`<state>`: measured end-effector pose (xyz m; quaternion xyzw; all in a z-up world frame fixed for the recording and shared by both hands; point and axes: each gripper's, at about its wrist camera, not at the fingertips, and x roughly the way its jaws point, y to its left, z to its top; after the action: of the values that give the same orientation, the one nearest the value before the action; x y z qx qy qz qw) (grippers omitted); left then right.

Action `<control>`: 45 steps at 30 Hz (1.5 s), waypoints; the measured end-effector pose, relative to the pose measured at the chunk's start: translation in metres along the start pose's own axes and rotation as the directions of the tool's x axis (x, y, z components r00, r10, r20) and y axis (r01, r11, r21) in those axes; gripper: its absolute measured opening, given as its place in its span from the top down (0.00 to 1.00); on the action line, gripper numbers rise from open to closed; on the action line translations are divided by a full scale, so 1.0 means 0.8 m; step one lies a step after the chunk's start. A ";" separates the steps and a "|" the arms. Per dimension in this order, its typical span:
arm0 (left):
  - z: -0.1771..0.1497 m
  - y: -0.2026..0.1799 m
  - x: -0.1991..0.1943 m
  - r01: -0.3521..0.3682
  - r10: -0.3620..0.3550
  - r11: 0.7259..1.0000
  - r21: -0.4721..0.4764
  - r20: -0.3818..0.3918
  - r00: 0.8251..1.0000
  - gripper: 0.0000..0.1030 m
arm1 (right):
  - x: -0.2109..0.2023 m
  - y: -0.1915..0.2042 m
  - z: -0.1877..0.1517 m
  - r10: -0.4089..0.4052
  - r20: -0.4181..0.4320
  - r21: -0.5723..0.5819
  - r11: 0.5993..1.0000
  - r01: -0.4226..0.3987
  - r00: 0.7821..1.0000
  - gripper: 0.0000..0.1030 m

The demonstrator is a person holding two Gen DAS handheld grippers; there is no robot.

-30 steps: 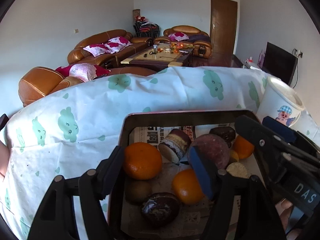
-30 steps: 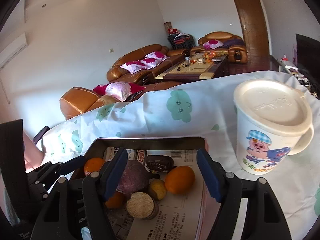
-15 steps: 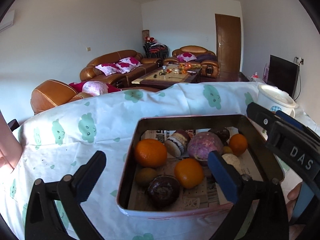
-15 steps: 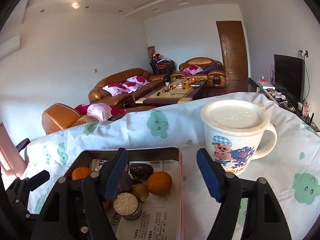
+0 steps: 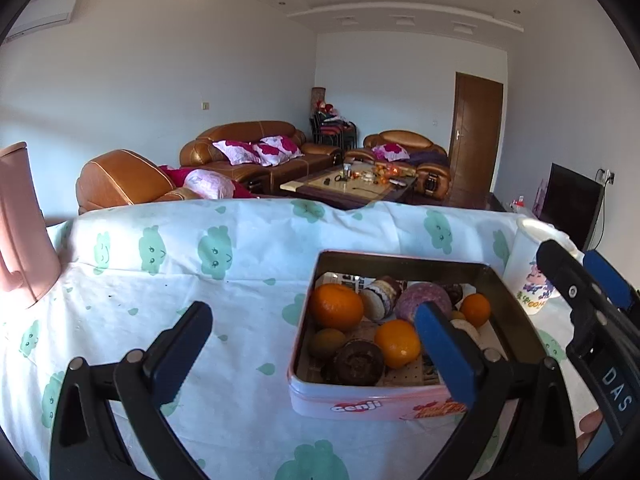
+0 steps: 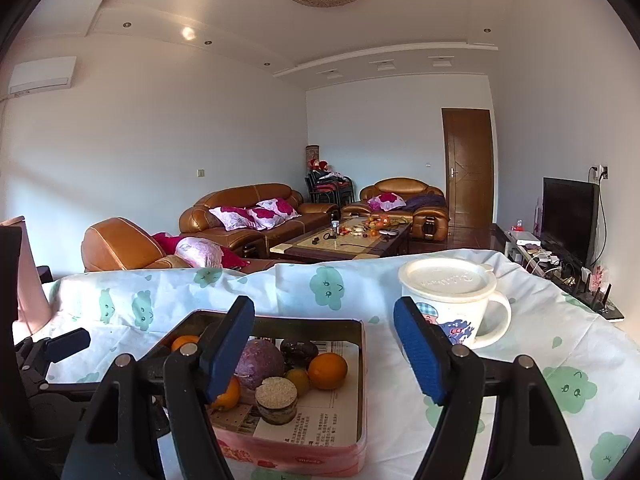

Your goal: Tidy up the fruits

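Fruits sit in tin [image 5: 404, 402] near table's front edge, ahead-right of left gripper [image 5: 316, 354], ahead-left of right gripper [image 6: 324, 346]; both spread wide, nothing pinched, left slightly nearer the oranges [image 5: 335, 306].

One tin [image 5: 372, 402] holds three oranges [image 5: 335, 306], one kiwi [image 5: 328, 342]; one mug [image 6: 450, 308] beside.

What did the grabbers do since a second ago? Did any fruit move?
Both pulled back from the tin. The left hand-held gripper opened wide around nothing; the right hand-held gripper stayed open and empty. The fruit and the mug kept their places.
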<state>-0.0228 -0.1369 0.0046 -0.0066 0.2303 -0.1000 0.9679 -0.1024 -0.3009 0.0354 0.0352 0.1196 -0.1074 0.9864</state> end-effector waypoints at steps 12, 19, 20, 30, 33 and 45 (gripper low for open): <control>-0.008 0.000 -0.038 -0.027 0.023 0.999 0.046 0.085 0.996 0.00 | -0.051 -0.008 -0.004 -0.015 0.120 0.044 0.999 0.009 0.993 0.18; -0.011 -0.001 -0.045 -0.033 0.028 0.998 0.049 0.099 0.995 0.00 | -0.054 -0.005 -0.004 -0.035 0.128 0.045 0.999 0.029 0.991 0.16; -0.011 0.000 -0.045 -0.033 0.028 0.998 0.047 0.098 0.995 0.00 | -0.054 -0.005 -0.004 -0.033 0.127 0.044 0.999 0.028 0.991 0.16; -0.011 0.002 -0.045 -0.035 0.031 0.998 0.045 0.097 0.995 0.00 | -0.057 -0.007 -0.004 -0.037 0.126 0.047 0.998 0.031 0.991 0.16; -0.011 0.001 -0.045 -0.038 0.033 0.998 0.044 0.095 0.995 0.00 | -0.057 -0.007 -0.004 -0.036 0.126 0.046 0.998 0.031 0.991 0.16; -0.012 0.001 -0.045 -0.040 0.035 0.998 0.046 0.095 0.995 0.00 | -0.057 -0.008 -0.005 -0.040 0.125 0.052 0.998 0.034 0.991 0.16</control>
<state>-0.0582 -0.1285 0.0122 0.0159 0.1822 -0.0869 0.9793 -0.1479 -0.2974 0.0427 0.0505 0.0551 -0.1307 0.9886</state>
